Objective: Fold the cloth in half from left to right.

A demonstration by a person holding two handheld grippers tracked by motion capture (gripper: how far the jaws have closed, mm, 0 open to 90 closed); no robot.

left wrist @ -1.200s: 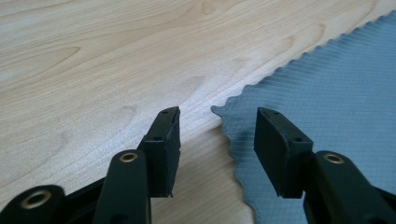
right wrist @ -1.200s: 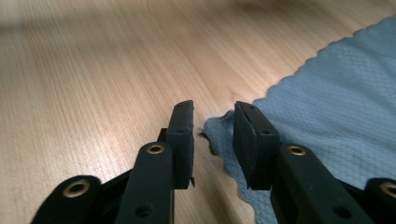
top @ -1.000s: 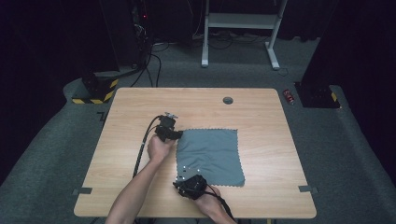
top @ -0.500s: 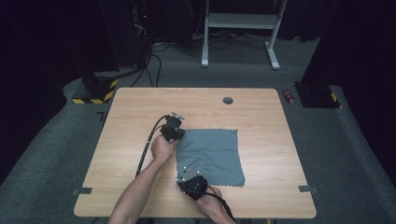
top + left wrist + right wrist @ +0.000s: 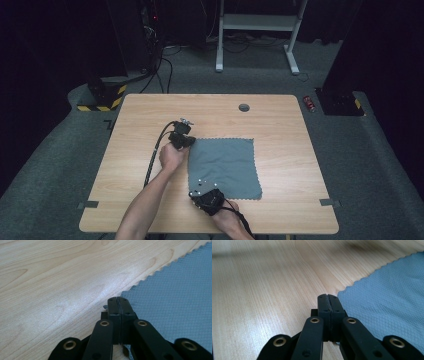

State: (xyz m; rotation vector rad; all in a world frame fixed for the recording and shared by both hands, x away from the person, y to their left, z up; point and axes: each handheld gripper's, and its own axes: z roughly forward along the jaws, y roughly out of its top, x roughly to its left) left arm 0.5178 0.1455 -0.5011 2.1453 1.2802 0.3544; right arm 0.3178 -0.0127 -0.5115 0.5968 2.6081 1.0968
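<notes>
You've got both grippers, left and right, clamped on the cloth's left corners, ready to fold.

A dark lab: lone wooden table, cabled equipment racks.

cloth: blue-grey, fine diamond weave | table: pale wood grain | grippers: black, brass-coloured rivets | floor: dark grey carpet
</notes>
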